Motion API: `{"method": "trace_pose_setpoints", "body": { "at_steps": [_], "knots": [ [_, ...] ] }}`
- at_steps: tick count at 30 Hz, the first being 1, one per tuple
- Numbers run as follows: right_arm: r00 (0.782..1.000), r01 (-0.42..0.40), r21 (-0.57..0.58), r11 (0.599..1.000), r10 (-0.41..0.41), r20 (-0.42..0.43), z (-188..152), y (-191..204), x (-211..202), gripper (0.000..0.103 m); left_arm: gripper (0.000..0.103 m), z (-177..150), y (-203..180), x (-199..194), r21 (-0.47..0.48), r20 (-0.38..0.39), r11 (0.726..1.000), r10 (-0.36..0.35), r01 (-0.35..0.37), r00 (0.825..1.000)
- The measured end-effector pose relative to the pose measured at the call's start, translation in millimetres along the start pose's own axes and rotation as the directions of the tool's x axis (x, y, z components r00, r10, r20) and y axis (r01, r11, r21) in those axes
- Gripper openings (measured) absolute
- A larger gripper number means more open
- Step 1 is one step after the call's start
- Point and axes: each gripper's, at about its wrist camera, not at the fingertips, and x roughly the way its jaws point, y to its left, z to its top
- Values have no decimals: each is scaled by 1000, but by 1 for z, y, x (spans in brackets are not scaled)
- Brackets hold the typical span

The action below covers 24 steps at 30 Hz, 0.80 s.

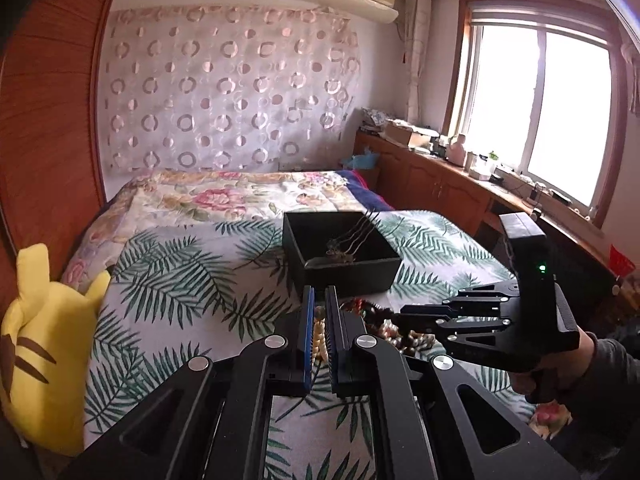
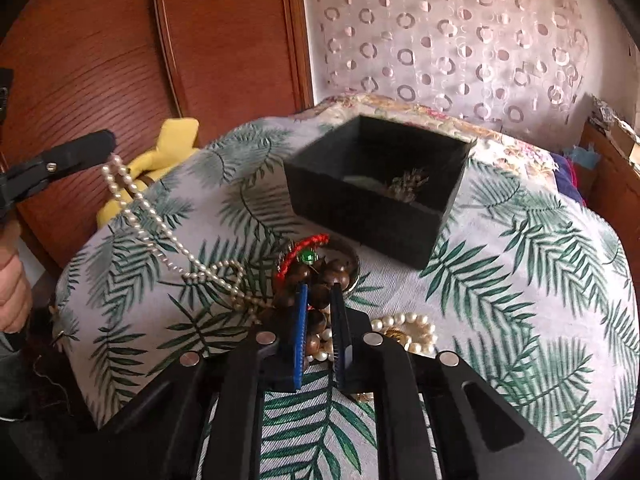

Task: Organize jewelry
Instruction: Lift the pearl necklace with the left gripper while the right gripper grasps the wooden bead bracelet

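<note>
Pearl necklace [image 2: 160, 224] lifted clear of the pile for boxing.
Left gripper [image 1: 319, 312] fingers pinch its strand; right gripper [image 2: 320, 292] fingers clamp wooden beads [image 2: 320, 276], steadying the tangle near black box [image 2: 360, 208].

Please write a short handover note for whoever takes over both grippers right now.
Left gripper: jaws shut on the pearl necklace, one end lifted, the rest trailing on the leaf-print cover.
Right gripper: jaws around the brown bead bracelet in the pile; firm grip unclear.
Black box: open, beyond the pile, already holding some jewelry.
Left to do: pearl necklace, brown beads, red cord piece and pearl bracelet into the box.
</note>
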Motion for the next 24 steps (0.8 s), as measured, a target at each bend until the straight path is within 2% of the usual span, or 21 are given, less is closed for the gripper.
{"method": "trace_pose_setpoints", "body": {
  "at_steps": [8, 9, 14, 17, 23, 24],
  "knots": [
    [995, 4, -35, 999, 0, 102, 19, 5, -49, 11, 5, 27, -13, -5, 45, 47, 999, -16, 14, 999],
    [994, 6, -41, 999, -1, 113, 21, 6, -55, 1, 5, 30, -14, -6, 50, 51, 999, -17, 14, 999],
    [985, 12, -66, 998, -1, 173, 36, 9, -80, 0, 5, 47, -25, -8, 79, 78, 997, -27, 21, 997],
    [987, 20, -80, 997, -7, 161, 37, 11, -77, 0, 5, 54, -31, -6, 98, 83, 995, -25, 16, 996],
    [998, 41, -67, 997, -38, 52, 14, 7, -34, 1, 5, 50, -31, -2, 98, 70, 995, -34, 27, 997],
    [998, 58, -68, 996, -55, 36, 12, 6, -27, 11, 5, 49, -32, -1, 99, 67, 995, -34, 27, 997]
  ]
}}
